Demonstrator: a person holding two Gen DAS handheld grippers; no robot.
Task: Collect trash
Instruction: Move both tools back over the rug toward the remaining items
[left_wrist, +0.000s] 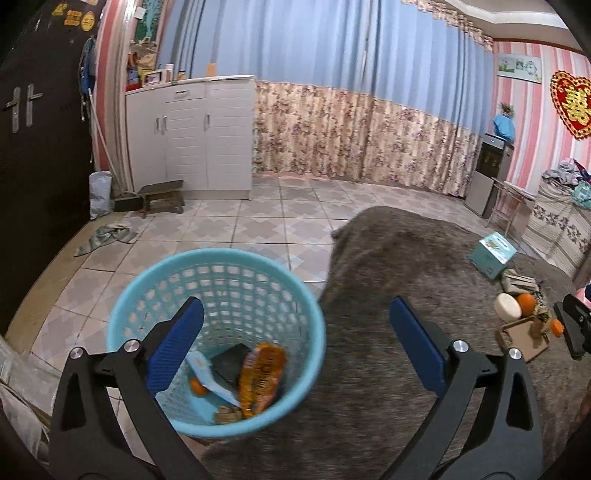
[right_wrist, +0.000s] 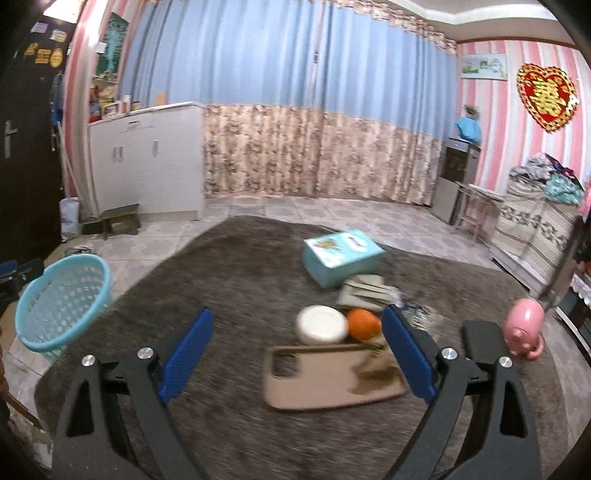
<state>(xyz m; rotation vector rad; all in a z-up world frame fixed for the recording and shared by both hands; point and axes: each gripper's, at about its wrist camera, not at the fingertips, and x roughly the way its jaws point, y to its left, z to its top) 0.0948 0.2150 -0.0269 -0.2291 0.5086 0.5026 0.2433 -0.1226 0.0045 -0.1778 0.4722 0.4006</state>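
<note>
Trash is lying in two places: part of it is already sitting inside the blue mesh basket (left_wrist: 216, 332), which is standing on the tiled floor (left_wrist: 236, 229) just beside the edge of the grey-brown rug (right_wrist: 240, 266), and the rest is waiting on the rug itself. Inside the basket four or five pieces are showing: one orange snack wrapper (left_wrist: 262, 373), one pale blue strip (left_wrist: 212, 380), one dark flat packet (left_wrist: 231, 363), one small orange scrap (left_wrist: 197, 387) and some brownish crumbs at the bottom. The left gripper (left_wrist: 295, 354) is hovering near the basket with its jaws standing wide apart and nothing between them; the right gripper (right_wrist: 297, 354) is facing the rug's clutter, jaws likewise spread and holding nothing. On the rug the following are lying close together: one teal box (right_wrist: 341, 256), one bundle of folded papers (right_wrist: 365, 293), one white round lid or puck (right_wrist: 322, 324), one whole orange (right_wrist: 364, 324), one tan phone case (right_wrist: 325, 376) with brown scraps (right_wrist: 373, 367) resting on it, and, well apart to the right, one pink pig figure (right_wrist: 524, 326). Which of these counts as rubbish cannot be settled from the views, though the scraps and papers are looking the likeliest. Judged so, the task is standing roughly midway: several items are binned, at least two groups are remaining.
</note>
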